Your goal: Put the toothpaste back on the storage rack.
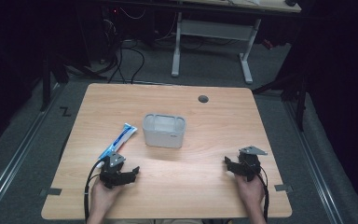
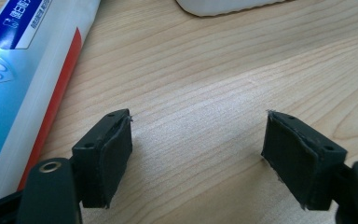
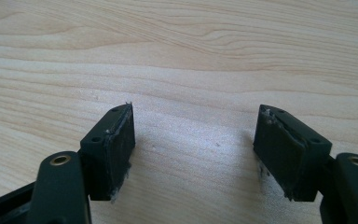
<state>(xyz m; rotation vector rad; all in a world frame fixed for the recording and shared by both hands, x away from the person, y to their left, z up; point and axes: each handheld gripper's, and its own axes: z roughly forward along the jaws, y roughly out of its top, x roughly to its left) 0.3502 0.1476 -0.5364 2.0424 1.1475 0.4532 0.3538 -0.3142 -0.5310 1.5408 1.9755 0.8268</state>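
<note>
Tabletop [image 1: 205, 172] bears a seemingly empty bin [image 1: 164, 130].

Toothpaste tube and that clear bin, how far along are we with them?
Nothing looks done: the toothpaste tube lies flat on the table, left of the clear bin. The left gripper is open beside the tube, the right gripper open over bare wood. Any gripping and moving remains.

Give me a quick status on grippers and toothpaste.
Left gripper open, empty. Right gripper open, empty. Toothpaste flat beside left gripper, untouched. Nothing in the way.
</note>
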